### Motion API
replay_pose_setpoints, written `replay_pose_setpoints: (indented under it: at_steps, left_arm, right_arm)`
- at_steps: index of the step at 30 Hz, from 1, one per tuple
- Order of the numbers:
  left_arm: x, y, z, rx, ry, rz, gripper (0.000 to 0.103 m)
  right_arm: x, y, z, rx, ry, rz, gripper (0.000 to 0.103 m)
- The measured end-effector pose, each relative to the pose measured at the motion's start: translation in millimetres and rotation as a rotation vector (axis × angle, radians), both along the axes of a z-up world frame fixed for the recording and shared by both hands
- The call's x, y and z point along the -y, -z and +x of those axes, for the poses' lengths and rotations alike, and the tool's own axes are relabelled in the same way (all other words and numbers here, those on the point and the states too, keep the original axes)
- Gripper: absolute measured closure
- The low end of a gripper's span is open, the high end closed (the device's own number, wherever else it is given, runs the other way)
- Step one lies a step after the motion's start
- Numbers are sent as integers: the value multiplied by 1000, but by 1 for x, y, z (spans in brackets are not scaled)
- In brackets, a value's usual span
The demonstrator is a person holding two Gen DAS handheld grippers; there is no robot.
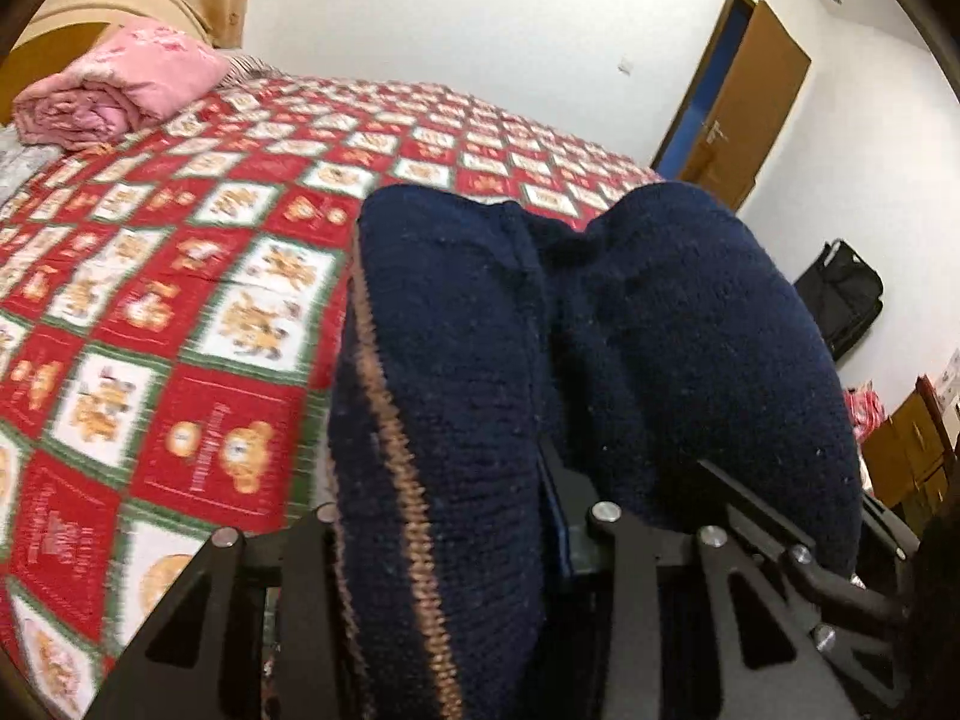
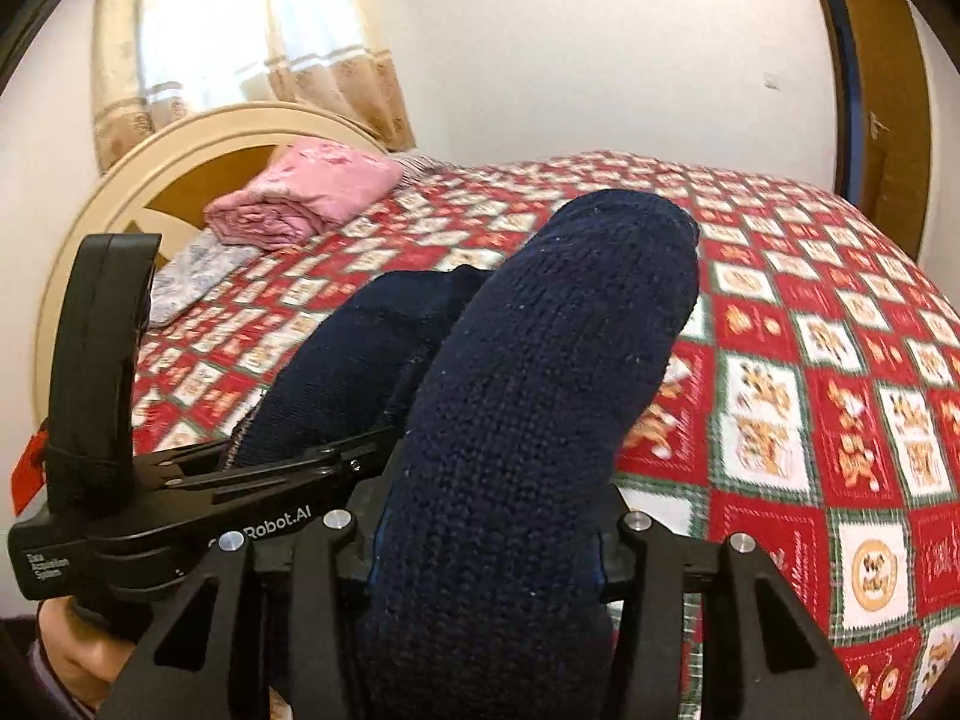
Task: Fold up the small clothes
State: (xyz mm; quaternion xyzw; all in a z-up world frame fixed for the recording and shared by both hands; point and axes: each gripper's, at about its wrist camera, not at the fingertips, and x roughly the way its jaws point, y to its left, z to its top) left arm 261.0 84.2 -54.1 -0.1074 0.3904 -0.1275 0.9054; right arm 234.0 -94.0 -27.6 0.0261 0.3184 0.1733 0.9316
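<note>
Left gripper (image 1: 540, 516) clamps the navy knit garment (image 1: 600, 330) by one edge, and the right gripper (image 2: 486, 546) pinches another, so the garment hangs bunched between them above the checked quilt (image 2: 810, 360), likely for spreading flat.

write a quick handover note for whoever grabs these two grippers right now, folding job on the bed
Left gripper: shut on one end of the navy knit garment, lifted over the red patterned bedspread.
Right gripper: shut on the other end of it.
Pink folded blanket lies by the headboard, not part of the job.
Done: garment picked up with both grippers.
Left: lay it flat and fold it; no fold yet visible.
</note>
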Motion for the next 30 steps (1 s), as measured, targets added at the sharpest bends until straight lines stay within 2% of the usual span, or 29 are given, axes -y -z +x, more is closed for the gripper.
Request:
replay_pose_setpoints:
  at_steps: [7,14,18,21,24,25,26,27,28,29,30]
  left_arm:
    - [-48,-37,-20,83,-118,5,62]
    - [-98,-55,-13,117,-294,45,62]
    - [-118,-35,17,67,-384,74,61]
    - [-129,-3,43,-2,-415,89,60]
    - [-139,44,68,-138,-415,72,57]
    - [-140,55,74,-157,-423,103,52]
    - [-141,59,75,-132,-427,125,38]
    - [-142,59,73,-110,-435,143,28]
    - [-143,58,72,-97,-446,168,23]
    - [-144,58,73,-92,-458,194,15]
    - [-143,57,74,-93,-465,203,11]
  right_arm:
    - [-43,-32,-3,67,-127,39,55]
    - [-97,-51,25,118,-273,65,55]
    - [-124,-34,56,102,-322,37,55]
    - [-135,-2,92,49,-300,-2,55]
    - [-145,49,130,-93,-252,-45,54]
    - [-146,73,142,-155,-222,-73,48]
    - [-142,81,146,-168,-205,-74,41]
    - [-131,88,151,-177,-186,-7,40]
    - [-119,91,156,-207,-172,75,37]
    - [-113,92,159,-230,-166,103,35]
    - [-113,93,160,-237,-166,106,35]
